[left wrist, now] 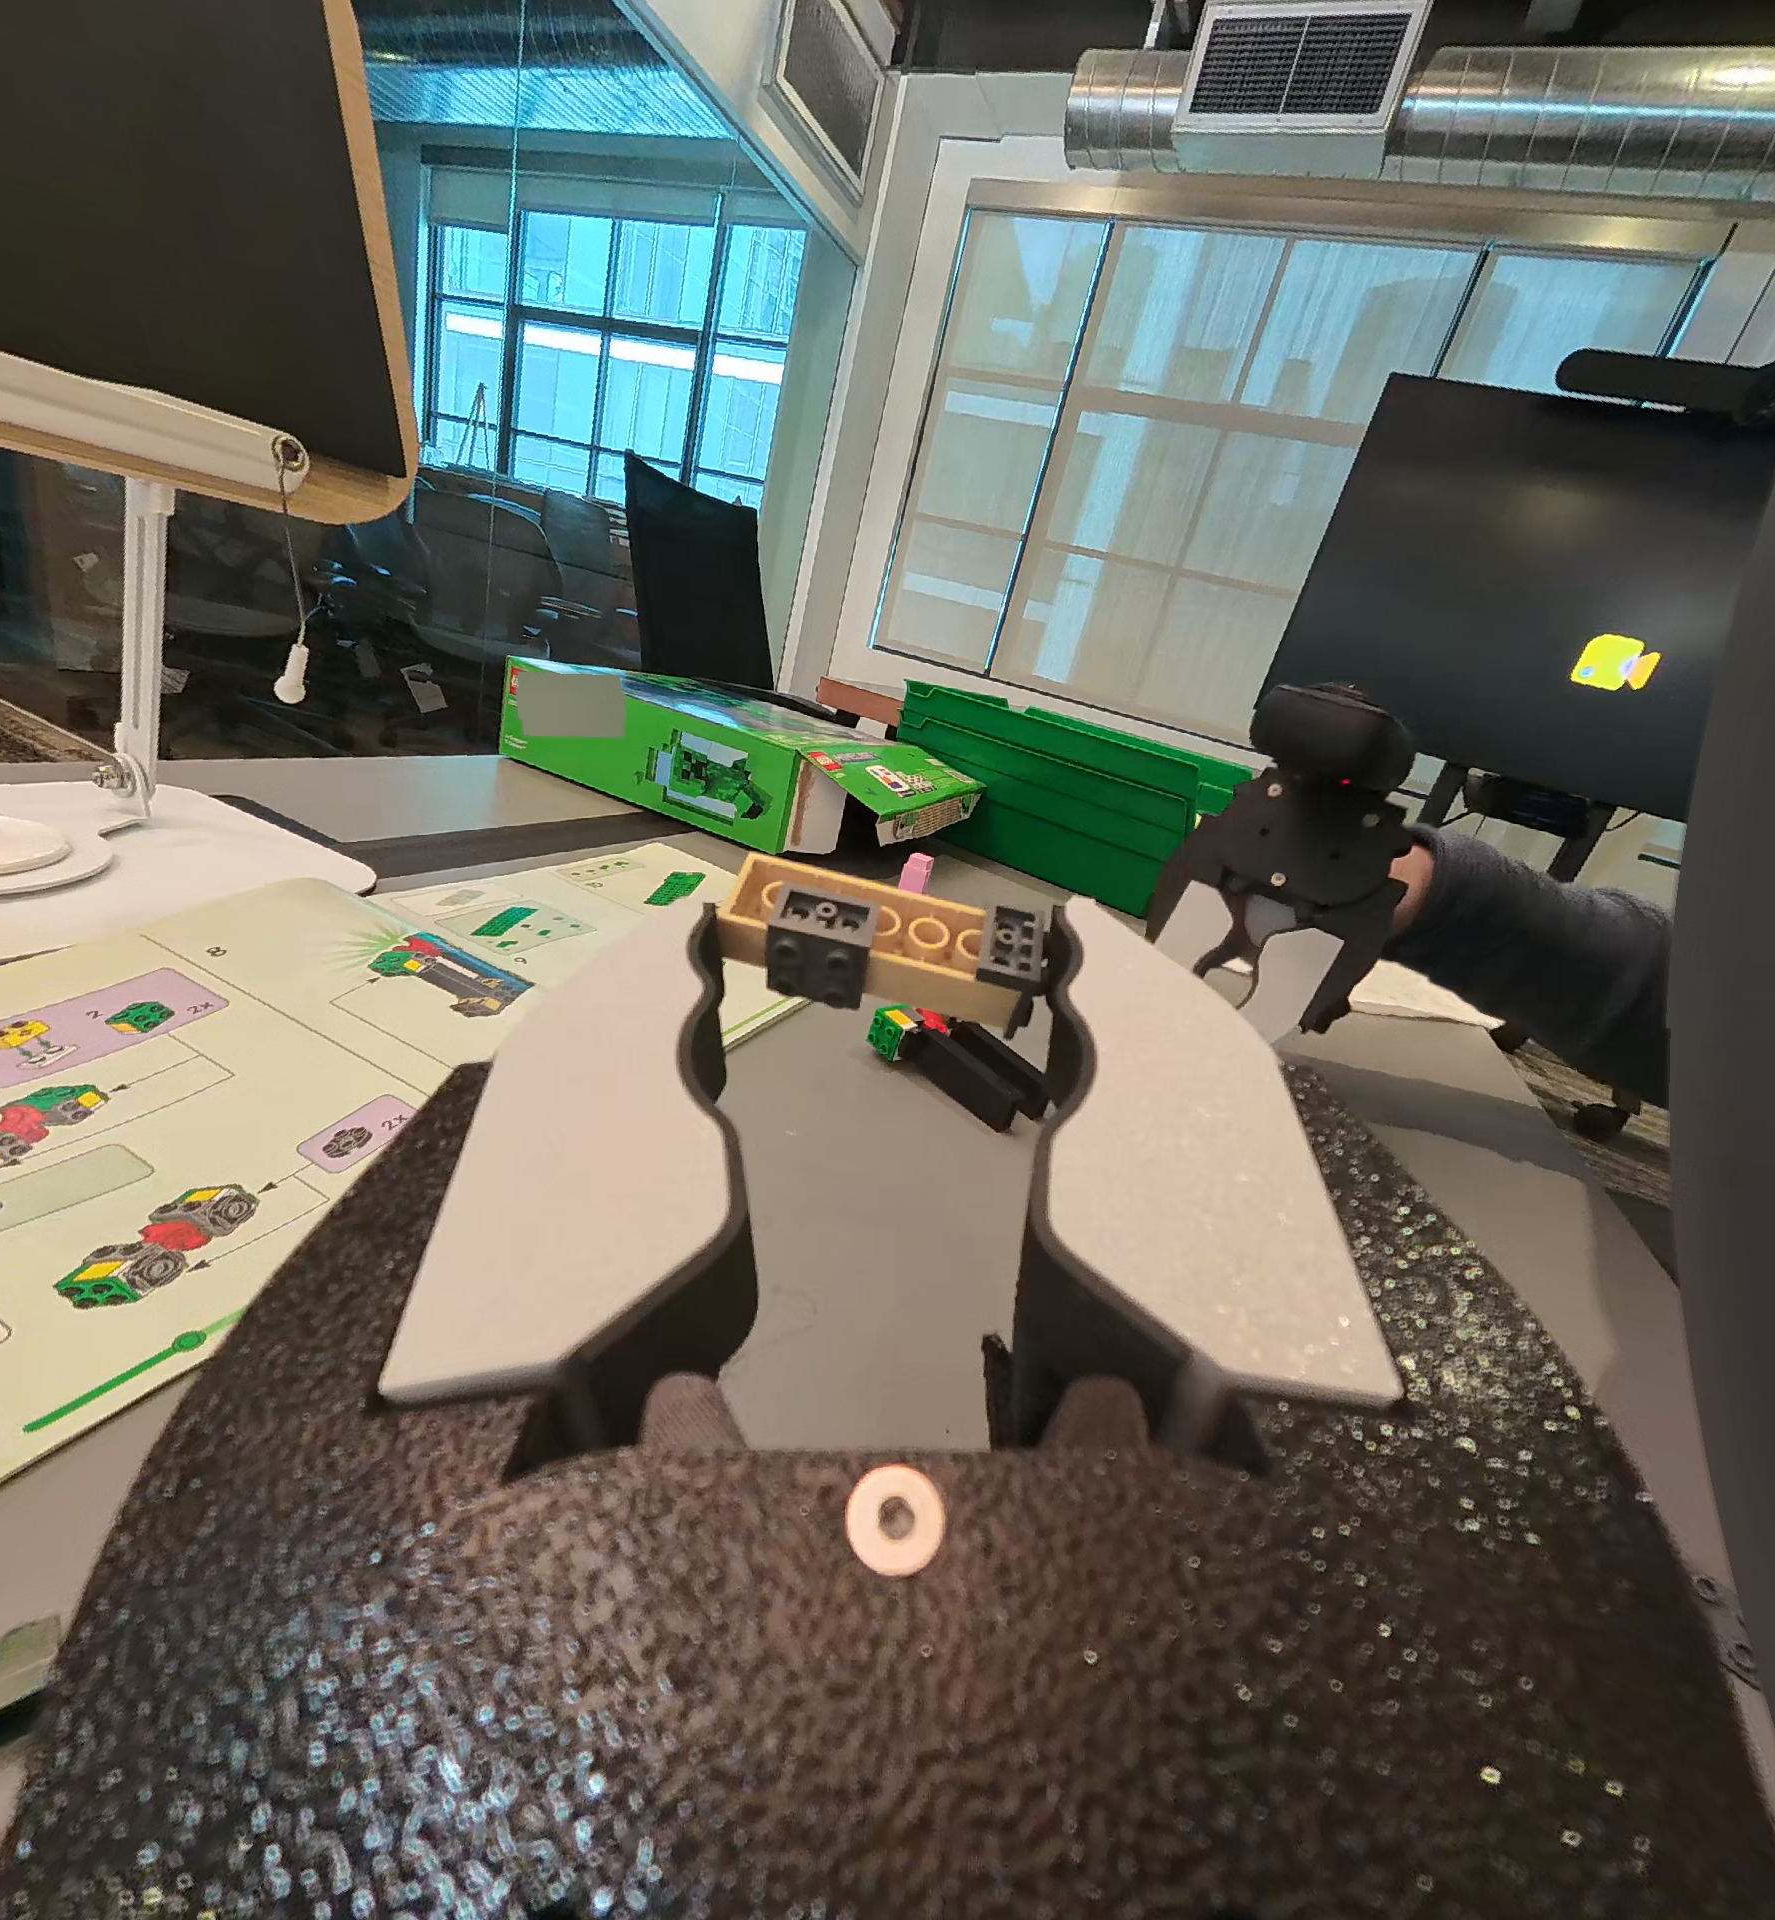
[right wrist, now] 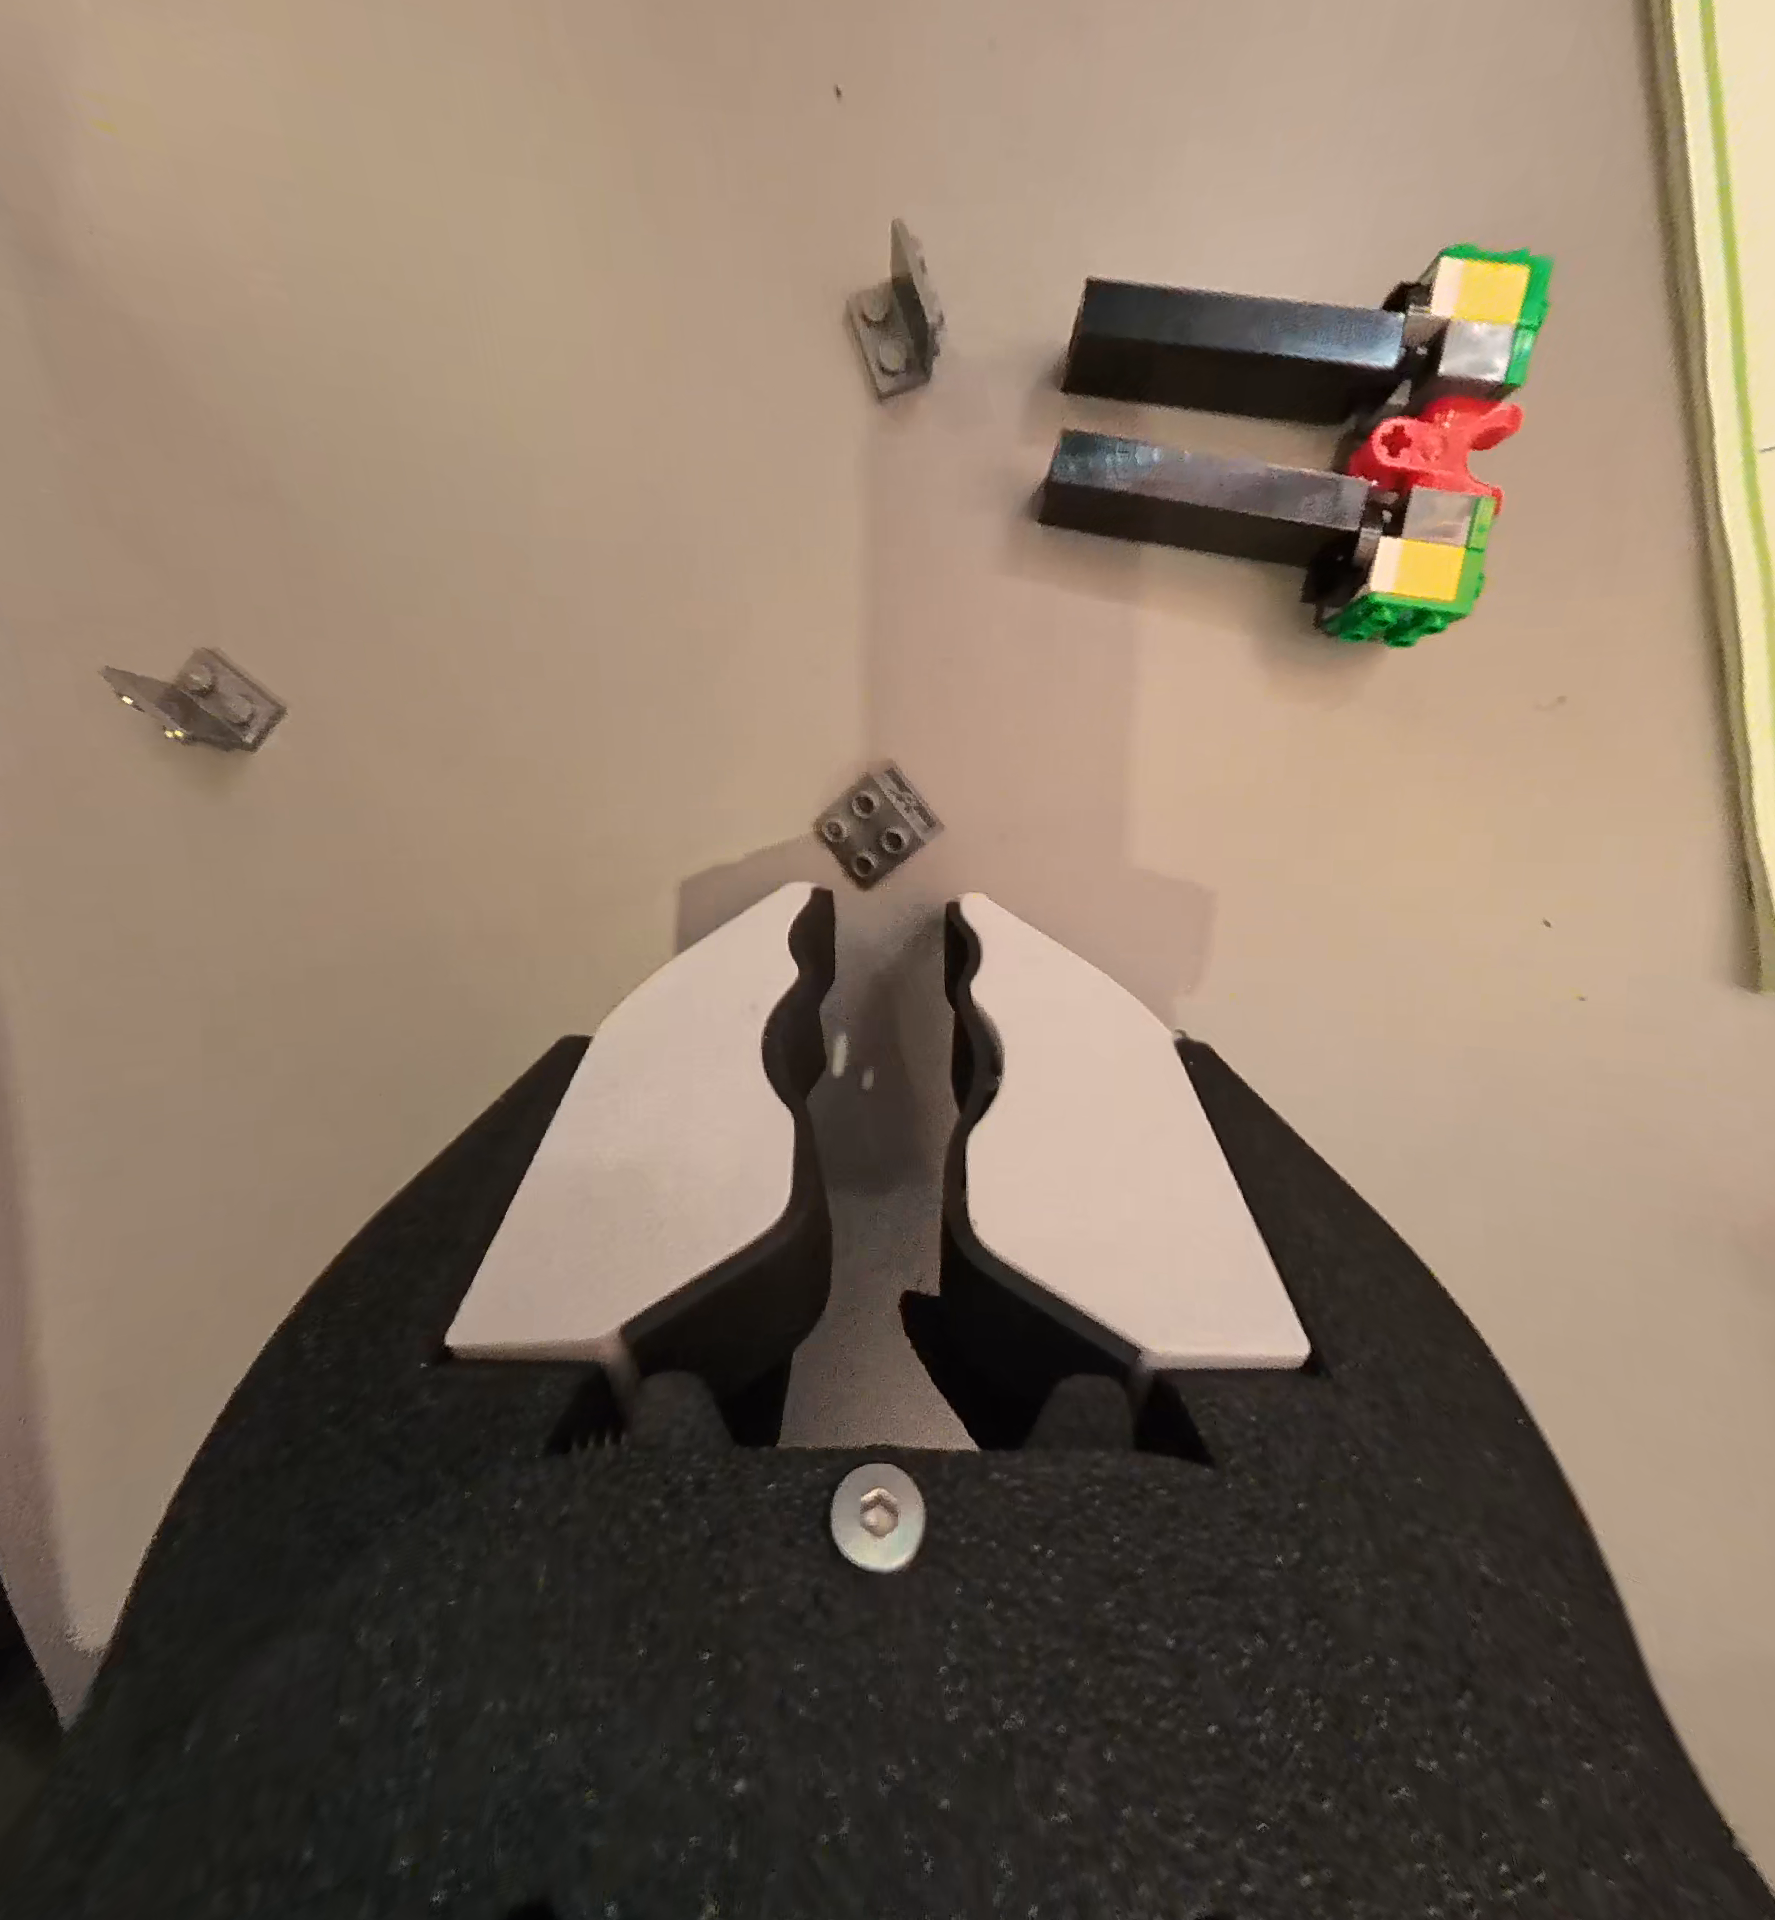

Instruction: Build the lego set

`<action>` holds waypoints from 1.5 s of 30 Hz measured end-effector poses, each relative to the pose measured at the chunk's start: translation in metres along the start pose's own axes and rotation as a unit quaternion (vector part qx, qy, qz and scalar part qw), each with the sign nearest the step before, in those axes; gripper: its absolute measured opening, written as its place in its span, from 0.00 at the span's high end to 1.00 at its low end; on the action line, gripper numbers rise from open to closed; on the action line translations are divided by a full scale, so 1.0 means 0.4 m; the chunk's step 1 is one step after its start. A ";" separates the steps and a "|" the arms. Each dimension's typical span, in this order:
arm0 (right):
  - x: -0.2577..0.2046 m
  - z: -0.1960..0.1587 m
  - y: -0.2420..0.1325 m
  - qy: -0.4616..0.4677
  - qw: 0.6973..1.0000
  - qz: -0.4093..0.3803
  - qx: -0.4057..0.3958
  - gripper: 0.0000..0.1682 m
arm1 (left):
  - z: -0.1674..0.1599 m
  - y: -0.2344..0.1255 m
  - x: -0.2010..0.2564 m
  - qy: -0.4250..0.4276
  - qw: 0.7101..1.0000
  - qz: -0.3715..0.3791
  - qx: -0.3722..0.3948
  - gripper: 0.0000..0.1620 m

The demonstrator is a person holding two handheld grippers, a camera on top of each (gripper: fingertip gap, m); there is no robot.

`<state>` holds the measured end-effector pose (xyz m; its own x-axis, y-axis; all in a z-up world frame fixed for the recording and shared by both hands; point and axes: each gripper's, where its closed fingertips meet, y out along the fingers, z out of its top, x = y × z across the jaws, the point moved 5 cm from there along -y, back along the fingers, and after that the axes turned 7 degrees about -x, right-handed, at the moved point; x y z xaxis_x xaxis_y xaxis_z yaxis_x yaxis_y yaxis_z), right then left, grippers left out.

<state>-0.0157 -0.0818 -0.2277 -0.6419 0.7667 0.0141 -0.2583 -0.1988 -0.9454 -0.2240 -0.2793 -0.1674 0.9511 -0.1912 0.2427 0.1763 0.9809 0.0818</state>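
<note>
**Tan brick held aloft while the other gripper goes hunting for a small grey piece**

The left gripper (left wrist: 883, 961) has its jaws closed across the ends of a long tan Lego brick (left wrist: 898, 951), underside up, carried above the grey table (left wrist: 862, 1226). Two dark grey square bricks (left wrist: 823, 940) sit pushed onto it, one mid-length, one hard against the right fingertip. The grip is only at the tips, so pressing another piece on could twist the brick out or pop a grey one loose.

The right gripper (right wrist: 888, 914) hangs nose-down over the table, jaws parted by a narrow gap and holding nothing. Just ahead of its tips lies a small dark grey square stud plate (right wrist: 878, 826), turned cornerwise. Closing on those corners may well flick it away, I'd say; it is light and the tabletop looks slick.

Only the right wrist view shows that plate, two grey angle brackets (right wrist: 898, 312) lying apart, and the top of the black-beamed assembly with green, yellow and red parts (right wrist: 1278, 436). Only the left wrist view shows the held brick, the open instruction booklet (left wrist: 135, 1122), the green set box (left wrist: 717, 769) and green trays (left wrist: 1059, 800) behind.
</note>
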 end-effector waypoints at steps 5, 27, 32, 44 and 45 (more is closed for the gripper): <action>-0.026 0.012 0.006 -0.002 0.999 0.043 0.030 0.89 | 0.000 -0.001 -0.001 -0.001 1.000 0.000 0.000 0.63; -0.023 0.053 0.012 0.033 0.999 -0.001 0.011 0.93 | -0.005 0.005 0.004 -0.003 1.000 -0.007 -0.011 0.63; -0.028 0.062 0.022 0.020 1.000 -0.004 0.004 0.94 | -0.006 0.007 0.006 -0.001 1.000 -0.008 -0.014 0.63; -0.030 0.127 -0.024 -0.052 0.988 -0.030 0.141 1.00 | -0.032 0.061 0.071 0.002 0.997 -0.067 -0.050 0.63; -0.035 0.147 -0.037 -0.071 0.981 -0.034 0.178 1.00 | -0.036 0.068 0.082 -0.003 0.995 -0.082 -0.054 0.64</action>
<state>-0.0452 -0.1255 -0.1947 -0.7022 0.6975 0.1432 -0.5237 -0.3697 -0.7675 -0.1843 -0.2584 -0.1710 0.9058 -0.3486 0.2409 0.3552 0.9346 0.0168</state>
